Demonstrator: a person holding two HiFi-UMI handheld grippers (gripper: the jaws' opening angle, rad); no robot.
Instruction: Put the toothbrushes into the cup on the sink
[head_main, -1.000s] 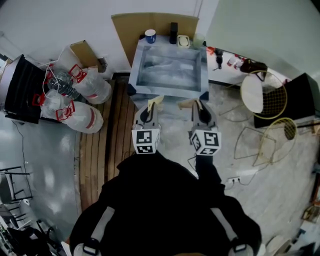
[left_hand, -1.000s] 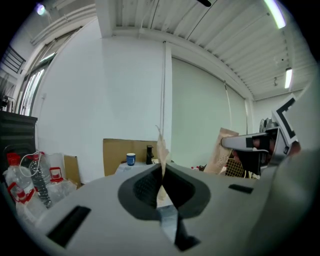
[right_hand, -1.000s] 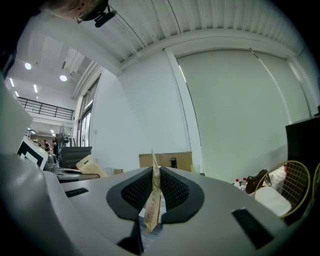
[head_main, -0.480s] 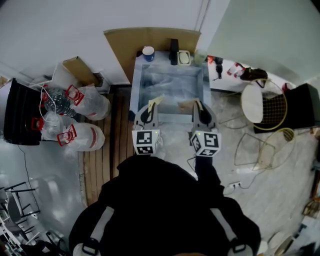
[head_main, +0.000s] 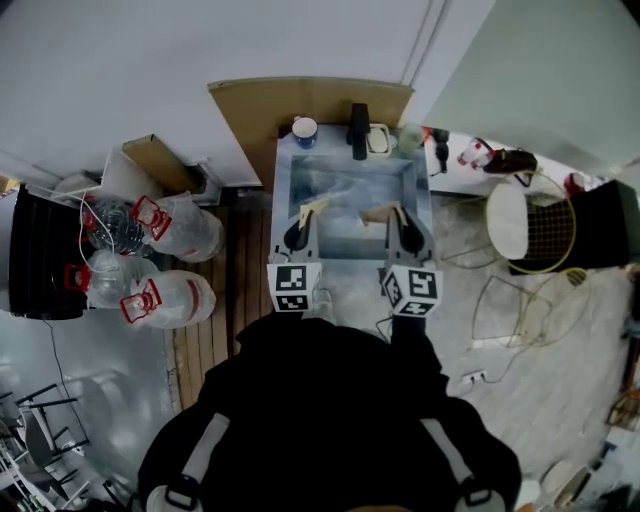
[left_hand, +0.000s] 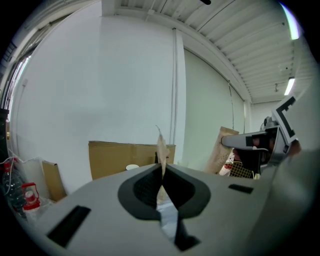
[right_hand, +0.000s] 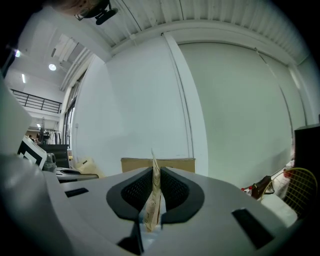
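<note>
The left gripper (head_main: 299, 226) is squeezing its jaws on a toothbrush in a tan paper wrapper, the left toothbrush (head_main: 313, 207). The right gripper (head_main: 401, 224) is doing the same with the right toothbrush (head_main: 377, 213). Both are hanging over the near end of the sink (head_main: 283, 192).

From the head view, the left toothbrush is sticking out past the jaws, away from the person and a little to the right. The right toothbrush is pointing sideways to the left, toward the other one. The two tips are staying apart.

In each gripper view the wrapper is standing thin edge on between the dark pads. Its long side is running up and forward, and its tip is poking out above the jaws.

The paper is covering the brushes, so I cannot tell which end has the bristles. The jaws are hiding the lower part of each wrapper.

The cup (head_main: 305, 129) is sitting on the back left corner of the sink, well away from both toothbrushes. A black thing (head_main: 359, 130) is standing beside it, too small to make out. A cardboard sheet (head_main: 262, 112) is leaning on the wall behind.
</note>
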